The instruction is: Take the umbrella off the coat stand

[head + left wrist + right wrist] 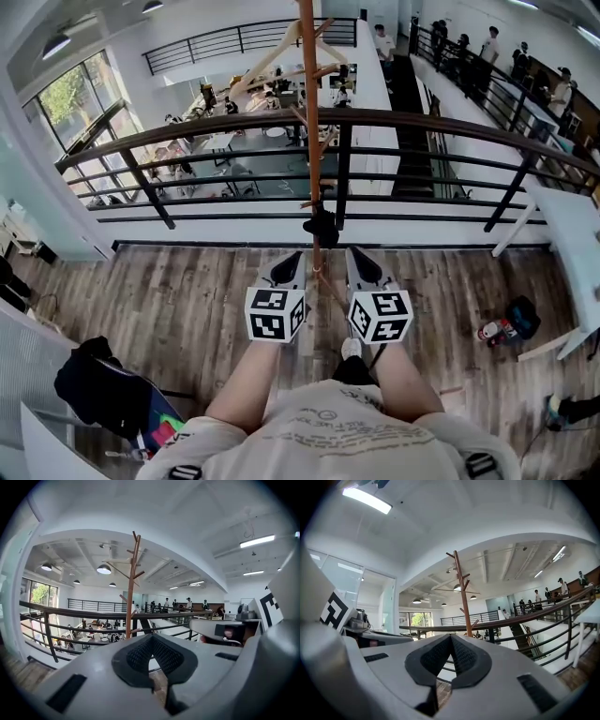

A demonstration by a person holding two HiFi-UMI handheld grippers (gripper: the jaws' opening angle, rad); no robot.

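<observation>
The wooden coat stand (pixel 309 112) rises straight ahead of me, just in front of the dark railing (pixel 422 120). Low on its pole hangs a small black folded thing (pixel 322 226), seemingly the umbrella. My left gripper (pixel 289 255) and right gripper (pixel 356 251) are side by side a little short of the pole, one on each side of it, below the black thing. Both are shut with nothing between the pads. In the left gripper view the stand (pixel 132 583) shows above the closed left gripper (pixel 151 637). The right gripper view shows the stand (pixel 462 592) above the closed right gripper (pixel 451 637). In both gripper views the jaws hide the umbrella.
A railing with a drop to a lower floor lies behind the stand. A chair draped with black clothing (pixel 94 384) stands at lower left. At the right are a white table (pixel 572 234) and a dark bag (pixel 520 317) on the wood floor. People stand along the far walkway (pixel 487 47).
</observation>
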